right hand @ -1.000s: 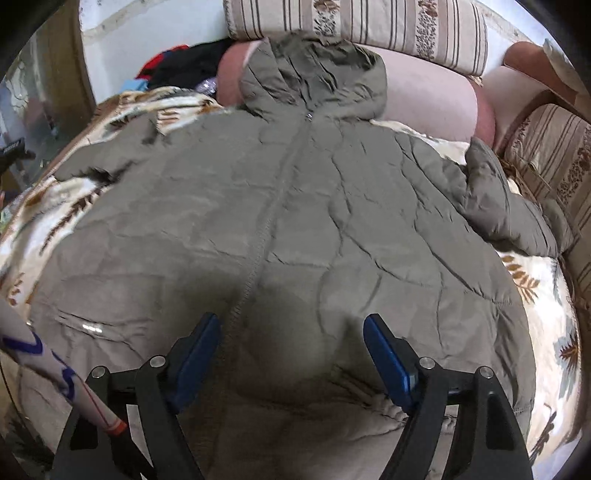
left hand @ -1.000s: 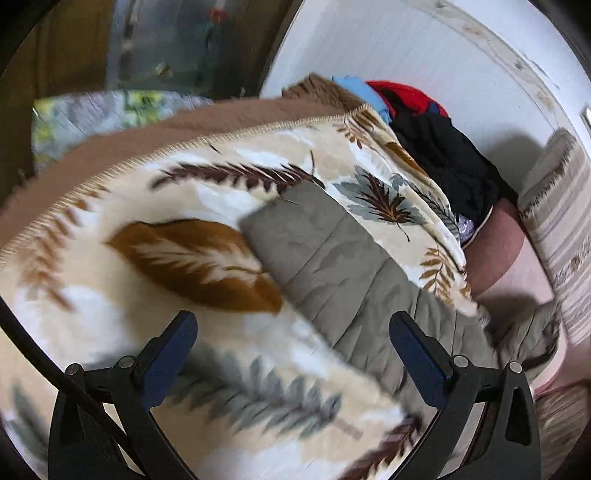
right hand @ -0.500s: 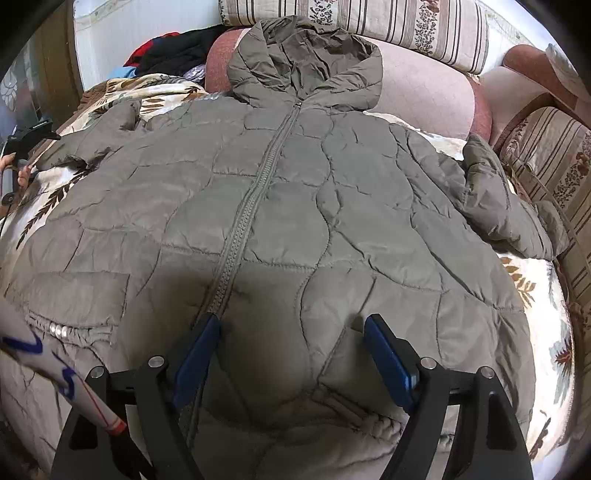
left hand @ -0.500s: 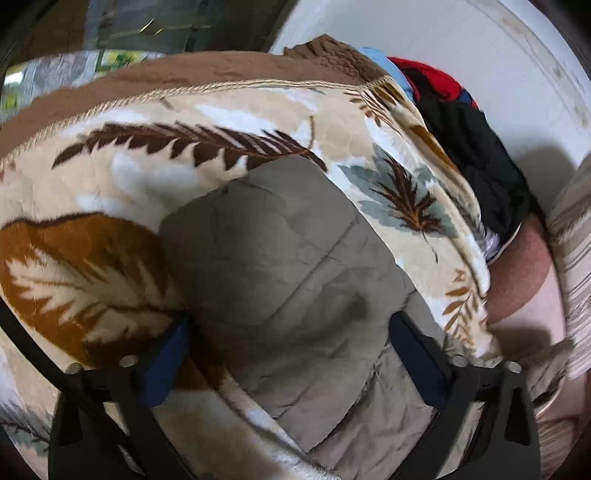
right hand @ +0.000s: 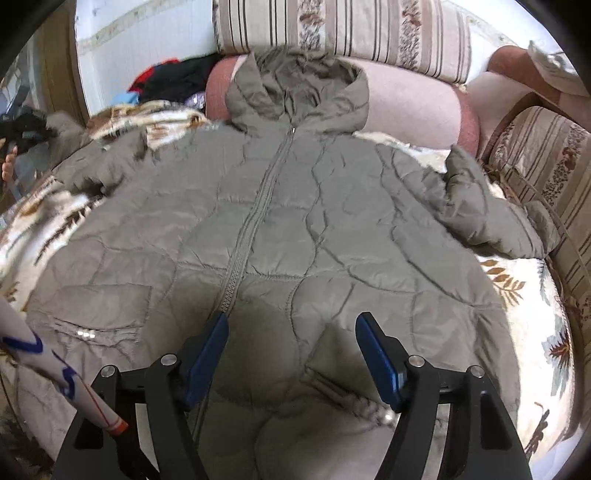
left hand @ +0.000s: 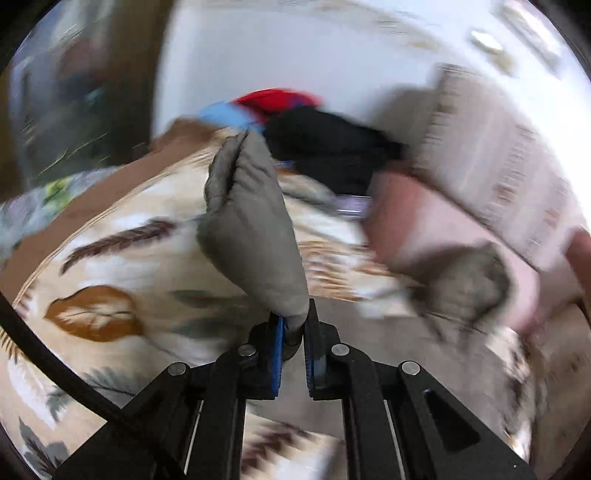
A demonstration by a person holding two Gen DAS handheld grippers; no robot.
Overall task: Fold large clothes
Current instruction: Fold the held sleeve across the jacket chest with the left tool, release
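An olive quilted hooded jacket (right hand: 295, 229) lies front up, zipped, on a leaf-patterned blanket (right hand: 532, 317), hood toward the sofa back. My left gripper (left hand: 293, 328) is shut on the jacket's left sleeve (left hand: 251, 221) and holds it lifted above the blanket (left hand: 110, 280); the sleeve end stands up in front of the camera. In the right wrist view the lifted sleeve (right hand: 96, 162) shows at the far left. My right gripper (right hand: 291, 354) is open and empty, hovering over the jacket's lower front. The right sleeve (right hand: 491, 214) lies bent at the right.
A pile of red, blue and black clothes (left hand: 314, 136) lies at the blanket's far corner by a white wall. Striped sofa cushions (right hand: 340, 29) and a pink bolster (right hand: 413, 110) run along the back and right. A white paper tube (right hand: 55, 369) crosses bottom left.
My left gripper has shut on the left sleeve and lifted it off the blanket; the view is blurred from motion. The right gripper has pulled back slightly and stays open.
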